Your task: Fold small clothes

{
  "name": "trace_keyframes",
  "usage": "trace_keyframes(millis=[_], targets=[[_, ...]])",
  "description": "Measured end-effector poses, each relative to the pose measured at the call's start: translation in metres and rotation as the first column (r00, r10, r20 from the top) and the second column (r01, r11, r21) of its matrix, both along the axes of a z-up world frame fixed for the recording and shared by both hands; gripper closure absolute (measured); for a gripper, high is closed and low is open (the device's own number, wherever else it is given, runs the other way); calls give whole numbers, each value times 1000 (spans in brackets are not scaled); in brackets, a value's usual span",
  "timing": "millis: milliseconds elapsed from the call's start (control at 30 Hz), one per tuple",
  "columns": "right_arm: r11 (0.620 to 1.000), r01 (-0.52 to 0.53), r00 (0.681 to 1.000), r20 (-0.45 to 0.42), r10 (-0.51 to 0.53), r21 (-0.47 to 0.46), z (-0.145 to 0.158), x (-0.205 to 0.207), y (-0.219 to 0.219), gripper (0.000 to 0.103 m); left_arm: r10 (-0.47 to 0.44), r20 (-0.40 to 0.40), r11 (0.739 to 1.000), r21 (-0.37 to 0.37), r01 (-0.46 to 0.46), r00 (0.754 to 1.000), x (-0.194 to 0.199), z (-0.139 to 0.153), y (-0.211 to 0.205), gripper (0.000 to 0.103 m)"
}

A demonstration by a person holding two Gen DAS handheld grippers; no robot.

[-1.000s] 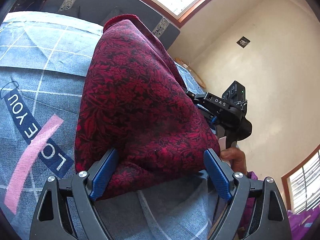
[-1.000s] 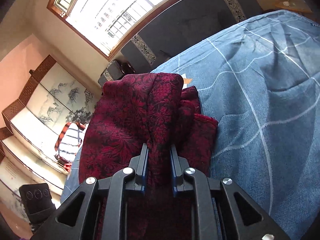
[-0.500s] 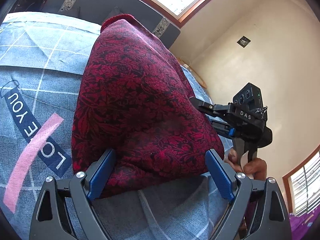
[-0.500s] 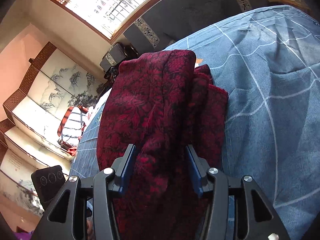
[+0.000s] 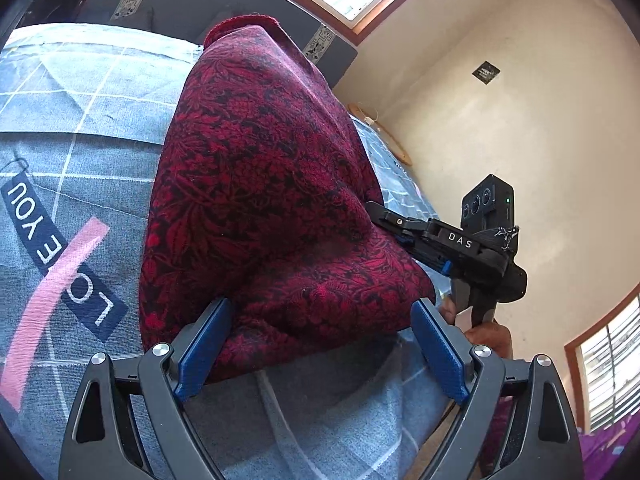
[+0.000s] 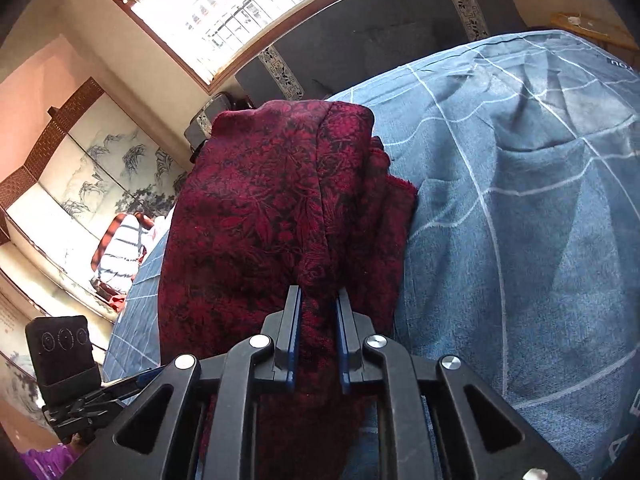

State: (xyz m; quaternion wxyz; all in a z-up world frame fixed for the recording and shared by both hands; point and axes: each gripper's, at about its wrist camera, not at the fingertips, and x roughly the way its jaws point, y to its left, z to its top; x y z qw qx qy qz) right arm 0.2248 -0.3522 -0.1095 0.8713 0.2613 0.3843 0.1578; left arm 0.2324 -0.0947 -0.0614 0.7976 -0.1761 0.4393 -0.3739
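A dark red floral-print garment (image 5: 256,200) lies in a loose, partly gathered heap on a bed covered by a blue grid-patterned bedspread (image 6: 520,208), and both views look along it toward the dark headboard (image 6: 360,44) under the window (image 6: 224,4). It is bunched rather than flat, which suggests the fold is only under way: one end is being drawn up so the cloth can be laid over itself. In the right wrist view the right tongs (image 6: 317,308) have just been closing and now pinch a thick ridge of the red cloth between the blue pads, with fabric bulging above the tips toward 12 o'clock and more falling below the tool. That tight grip on a gathered ridge, not a single edge, probably gives a firm hold for pulling several layers at once. In the left wrist view the left tongs (image 5: 316,340) stand spread wide, with the near end of the garment lying between the pads; the left pad sits against the cloth at about 7 o'clock, while the right pad at about 5 o'clock appears only to brush the hem, so nothing is squeezed there. The right tool reaches into the cloth from 3 o'clock in that view, a hand (image 5: 486,330) below it. A navy and pink printed label (image 5: 60,272) on the bedspread shows at 9 o'clock.
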Motion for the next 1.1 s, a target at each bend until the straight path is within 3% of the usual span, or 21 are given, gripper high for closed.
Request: trace_keyframes(millis=[33, 100, 233, 367, 567, 800, 1100], targets=[[1000, 1, 1000, 9, -1, 16, -2, 0, -3, 88, -3, 13, 1000, 20, 3, 1000, -1, 1, -2, 13], [999, 37, 999, 7, -37, -10, -4, -2, -3, 67, -9, 33, 998, 63, 7, 999, -4, 5, -8, 13], [998, 46, 999, 1, -46, -31, -4, -3, 0, 67, 1, 72, 987, 159, -12, 997, -7, 13, -18, 13], [996, 68, 998, -9, -69, -59, -2, -5, 5, 57, 9, 131, 968, 249, -42, 991, -12, 16, -27, 13], [993, 100, 994, -27, -102, -68, -4, -7, 1, 46, -30, 251, 904, 420, -81, 968, -18, 18, -43, 13], [980, 143, 988, -31, -148, -135, -4, -9, 5, 33, -26, 267, 887, 451, -101, 963, -16, 16, -44, 13], [964, 170, 984, -10, -176, -203, -1, -14, 14, 30, -8, 281, 869, 476, -133, 960, -19, 13, -35, 10]])
